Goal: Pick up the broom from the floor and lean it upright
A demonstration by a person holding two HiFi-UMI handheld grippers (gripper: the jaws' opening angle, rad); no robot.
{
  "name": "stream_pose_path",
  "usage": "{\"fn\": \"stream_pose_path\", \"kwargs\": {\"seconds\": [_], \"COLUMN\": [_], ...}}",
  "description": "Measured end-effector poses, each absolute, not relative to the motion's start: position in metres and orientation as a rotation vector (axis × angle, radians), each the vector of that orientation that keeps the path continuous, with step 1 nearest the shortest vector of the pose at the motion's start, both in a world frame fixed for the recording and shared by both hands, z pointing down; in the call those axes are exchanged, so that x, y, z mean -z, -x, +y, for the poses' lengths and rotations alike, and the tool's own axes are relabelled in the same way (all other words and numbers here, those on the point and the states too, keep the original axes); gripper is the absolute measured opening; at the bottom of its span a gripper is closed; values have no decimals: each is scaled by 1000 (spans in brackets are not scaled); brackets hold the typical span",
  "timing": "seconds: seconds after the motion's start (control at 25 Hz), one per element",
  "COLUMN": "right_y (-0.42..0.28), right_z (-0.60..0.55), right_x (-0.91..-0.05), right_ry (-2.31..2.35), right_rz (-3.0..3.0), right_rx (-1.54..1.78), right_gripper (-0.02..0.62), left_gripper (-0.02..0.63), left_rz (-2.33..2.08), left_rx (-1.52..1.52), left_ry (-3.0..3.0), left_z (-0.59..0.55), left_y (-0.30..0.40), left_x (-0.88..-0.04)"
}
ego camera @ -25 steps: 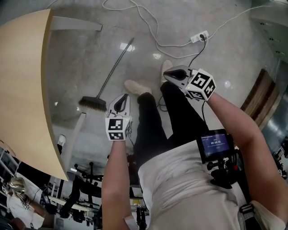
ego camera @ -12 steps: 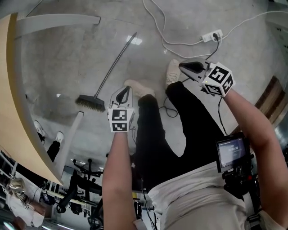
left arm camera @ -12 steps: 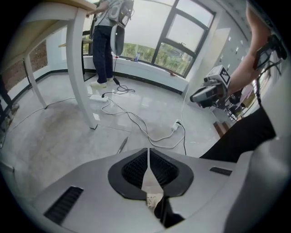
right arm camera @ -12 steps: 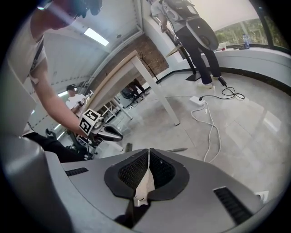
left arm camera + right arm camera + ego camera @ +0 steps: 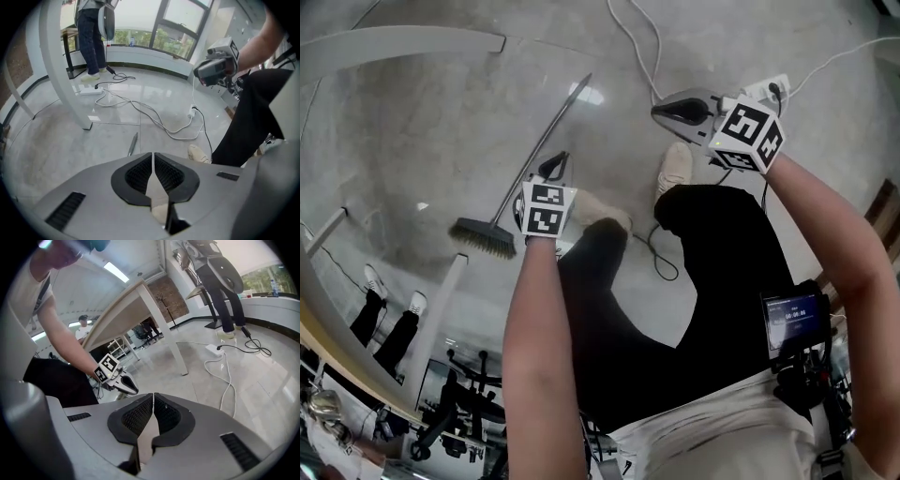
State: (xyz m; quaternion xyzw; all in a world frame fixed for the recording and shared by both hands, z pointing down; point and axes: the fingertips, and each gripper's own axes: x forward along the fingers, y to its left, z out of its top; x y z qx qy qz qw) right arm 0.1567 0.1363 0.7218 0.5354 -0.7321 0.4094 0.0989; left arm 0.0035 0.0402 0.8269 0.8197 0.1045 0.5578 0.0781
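Note:
The broom lies flat on the grey floor, its thin metal handle (image 5: 548, 141) running down-left to a dark brush head (image 5: 483, 236). My left gripper (image 5: 555, 164) hangs just right of the handle's middle, pointing steeply down, jaws shut with nothing between them. In the left gripper view only the handle's far end (image 5: 132, 144) shows beyond the shut jaws (image 5: 153, 154). My right gripper (image 5: 661, 110) is farther right, above the person's shoe, also shut and empty (image 5: 153, 395). Each gripper sees the other: the right gripper (image 5: 213, 70) and the left gripper (image 5: 124, 383).
White cables (image 5: 633, 37) and a power strip (image 5: 772, 86) lie on the floor beyond the broom. The person's shoes (image 5: 676, 169) stand right of the handle. A white table leg (image 5: 403, 42) crosses the top left; a wooden table (image 5: 126, 301) stands nearby. Another person (image 5: 91, 37) stands by the windows.
Both grippers have dropped toward the floor. The left one has come from near the brush head to beside the handle's middle. Both stayed shut.

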Motion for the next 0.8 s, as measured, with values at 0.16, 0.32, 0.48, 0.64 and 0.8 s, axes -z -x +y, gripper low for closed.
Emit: {"fn": "stream_pose_path", "kwargs": {"seconds": [0.16, 0.32, 0.48, 0.64, 0.8], "right_y": [-187, -199, -216, -221, -222], "right_z": [109, 94, 78, 66, 56], "right_x": [-723, -739, -806, -833, -845], "right_ry": [-1581, -1537, -1512, -1526, -1520], "right_rz": [-2178, -2197, -2226, -2232, -2240], "right_rx": [-1106, -1051, -1010, -954, -910], "right_gripper": [18, 18, 18, 18, 18], "left_gripper": [21, 21, 21, 109, 120], "left_rz": [206, 260, 214, 307, 481], "left_rx": [-1702, -1798, -1901, -2038, -2204], "left_ry": [-2426, -2418, -2330, -2301, -2309], "left_z": [24, 21, 4, -2, -5], "left_y": [-27, -32, -31, -20, -11], "left_x": [-858, -893, -971, -1011, -1035]}}
